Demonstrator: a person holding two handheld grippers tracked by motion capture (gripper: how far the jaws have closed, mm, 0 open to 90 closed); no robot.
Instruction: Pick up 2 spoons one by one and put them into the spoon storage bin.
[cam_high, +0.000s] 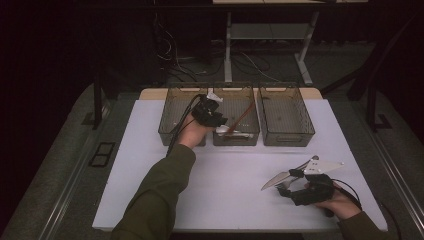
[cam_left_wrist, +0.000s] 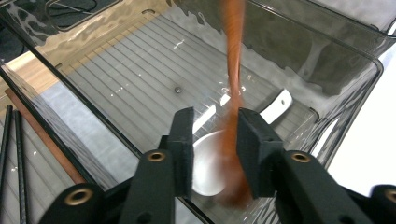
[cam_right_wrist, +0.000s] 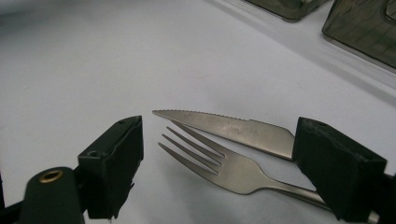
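Empty right-hand bin (cam_high: 286, 114), floor cables (cam_high: 250, 62)

Both forearms wear olive-green sleeves (cam_high: 160, 192). Each hand carries a black gripper: left gripper (cam_left_wrist: 215, 140), right gripper (cam_right_wrist: 217, 161) (square matte pads, brass-ringed pivot holes). A grey three-cornered plate (cam_high: 322, 165) tops the right; black cables (cam_high: 180, 125) trail.

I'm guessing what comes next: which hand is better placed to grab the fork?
Right. Its claw stands open around the fork and knife on the table; the left claw is away over the middle bin.
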